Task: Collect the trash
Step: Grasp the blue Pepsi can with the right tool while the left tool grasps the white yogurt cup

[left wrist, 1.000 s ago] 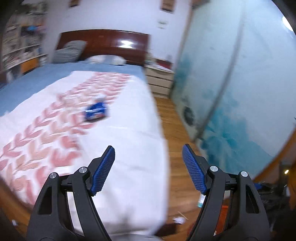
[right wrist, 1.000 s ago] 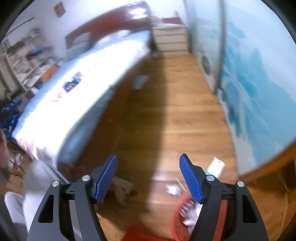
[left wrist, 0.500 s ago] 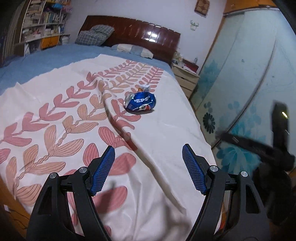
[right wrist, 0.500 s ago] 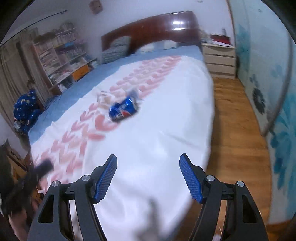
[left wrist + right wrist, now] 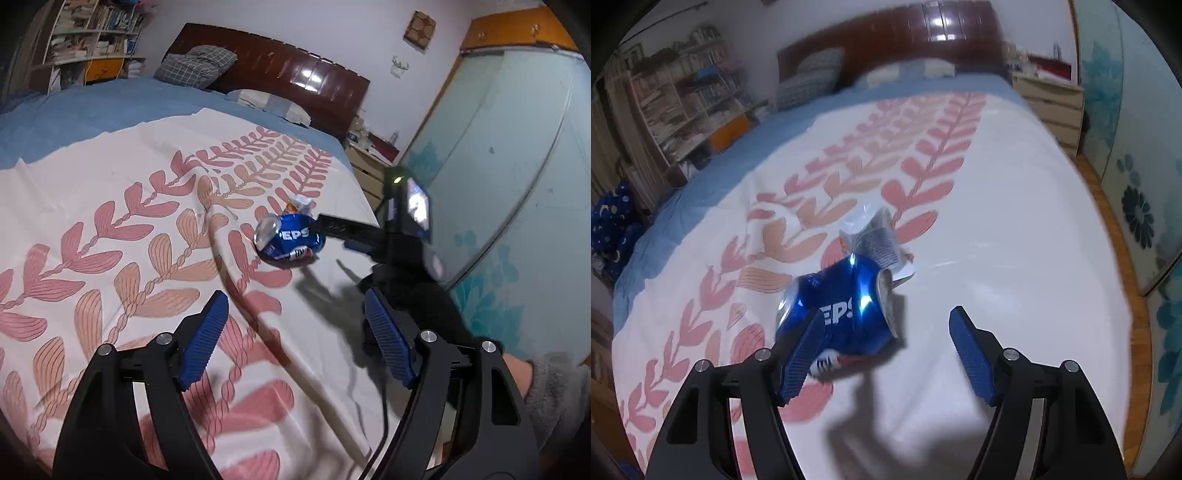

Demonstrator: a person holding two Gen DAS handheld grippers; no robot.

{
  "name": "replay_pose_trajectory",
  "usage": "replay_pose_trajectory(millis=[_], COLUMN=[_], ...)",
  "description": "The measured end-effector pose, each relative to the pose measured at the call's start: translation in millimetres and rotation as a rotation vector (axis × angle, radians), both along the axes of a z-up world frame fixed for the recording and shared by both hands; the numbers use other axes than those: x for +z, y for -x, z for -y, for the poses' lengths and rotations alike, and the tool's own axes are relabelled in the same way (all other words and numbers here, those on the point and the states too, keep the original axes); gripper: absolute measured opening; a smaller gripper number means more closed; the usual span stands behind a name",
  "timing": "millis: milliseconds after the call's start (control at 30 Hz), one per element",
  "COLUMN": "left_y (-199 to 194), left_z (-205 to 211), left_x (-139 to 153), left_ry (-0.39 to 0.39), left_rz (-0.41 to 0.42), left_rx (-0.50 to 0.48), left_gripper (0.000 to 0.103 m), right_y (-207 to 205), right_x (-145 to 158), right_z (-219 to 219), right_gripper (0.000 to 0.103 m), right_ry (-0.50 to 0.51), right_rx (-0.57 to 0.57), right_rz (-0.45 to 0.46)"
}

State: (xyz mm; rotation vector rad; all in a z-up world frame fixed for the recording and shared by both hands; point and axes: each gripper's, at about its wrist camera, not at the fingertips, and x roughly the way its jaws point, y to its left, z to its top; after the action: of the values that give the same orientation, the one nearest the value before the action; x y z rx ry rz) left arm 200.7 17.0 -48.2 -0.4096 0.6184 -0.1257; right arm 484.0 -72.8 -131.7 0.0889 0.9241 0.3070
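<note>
Right wrist view: the right gripper [image 5: 886, 347] hovered over the bed [image 5: 1015, 229], its jaws apart but just having been narrowing, with nothing pressed between the pads. The crushed blue can [image 5: 842, 306] lay on its side on the white leaf-patterned sheet, partly behind the left fingertip [image 5: 803, 354]; whether they touched could not be told. A crumpled silvery wrapper [image 5: 875, 240] lay touching the can's far side. Left wrist view: the left gripper [image 5: 295, 332] stood wide apart and empty, nearer the bed's foot, well short of the can [image 5: 290, 240]. The right gripper's dark body [image 5: 399, 236] reached in from the right, its fingers at the can.
</note>
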Motion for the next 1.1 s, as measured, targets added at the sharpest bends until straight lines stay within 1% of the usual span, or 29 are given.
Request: replay_pose_trajectory(millis=[33, 67, 133, 267, 367, 433, 500, 600, 667, 733, 800, 833, 867, 900, 967, 1033, 1100], left_y=[-4.6, -8.5, -14.8, -22.8, -29.7, -36.4, -46.4, -79.3, -113.6, -149.9, -182.5, -198.3, -222.0, -235.4, -267.5, -284.4, -289.3], left_z=[-2.4, -4.3, -8.1, -16.1, -16.1, -14.8, -13.0, -1.2, 19.0, 38.8, 50.6, 55.7, 62.4, 64.8, 63.5, 57.1, 55.3], left_x=[-1.6, -3.0, -5.8, -10.4, -10.5, -6.9, -2.9, -0.3, -2.1, -6.7, -11.5, -13.8, -19.8, -24.9, -43.3, -58.8, -67.9], left_ry=[0.003, 0.004, 0.011, 0.031, 0.025, 0.01, -0.004, -0.055, -0.142, -0.193, -0.197, -0.203, -0.201, -0.198, -0.188, -0.154, -0.115], left_rz=[-0.004, -0.005, -0.01, -0.021, -0.024, -0.019, -0.005, 0.01, 0.013, -0.008, -0.038, -0.051, -0.076, -0.096, -0.178, -0.237, -0.25], left_rx=[0.001, 0.005, 0.007, 0.028, 0.026, 0.02, 0.006, -0.023, -0.077, -0.121, -0.144, -0.152, -0.169, -0.172, -0.122, -0.074, -0.066], left_gripper=[0.076, 0.076, 0.076, 0.076, 0.076, 0.076, 0.081, 0.084, 0.085, 0.085, 0.085, 0.085, 0.085, 0.085, 0.085, 0.085, 0.084], right_y=[-6.6, -10.1, -7.7, 8.6, 35.1, 61.9, 86.8, 127.0, 147.0, 166.2, 177.6, 181.5, 182.7, 185.6, 189.5, 190.5, 189.5], right_x=[-9.8, -14.1, -15.4, -13.3, -7.9, -6.3, -6.9, -1.7, -1.0, -3.6, -10.4, -15.0, -18.2, -20.8, -23.9, -23.8, -23.8], right_z=[-2.3, -3.8, -3.6, 9.8, 37.3, 69.9, 100.3, 140.5, 161.8, 183.6, 196.6, 202.6, 205.1, 210.8, 215.4, 218.3, 219.0], right_gripper=[0.047, 0.041, 0.039, 0.034, 0.033, 0.033, 0.033, 0.032, 0.032, 0.032, 0.032, 0.031, 0.029, 0.028, 0.027, 0.027, 0.027], right_ry=[-0.01, -0.023, -0.042, -0.106, -0.153, -0.203, -0.238, -0.26, -0.28, -0.308, -0.329, -0.342, -0.346, -0.355, -0.362, -0.348, -0.345], right_rx=[0.007, 0.01, 0.014, 0.03, 0.039, 0.017, 0.005, 0.011, 0.013, 0.001, 0.007, 0.001, 0.001, -0.004, -0.004, -0.002, 0.004], right_rz=[-0.035, -0.04, -0.01, -0.003, 0.0, -0.023, -0.049, -0.037, -0.048, -0.057, -0.074, -0.091, -0.104, -0.109, -0.111, -0.104, -0.102])
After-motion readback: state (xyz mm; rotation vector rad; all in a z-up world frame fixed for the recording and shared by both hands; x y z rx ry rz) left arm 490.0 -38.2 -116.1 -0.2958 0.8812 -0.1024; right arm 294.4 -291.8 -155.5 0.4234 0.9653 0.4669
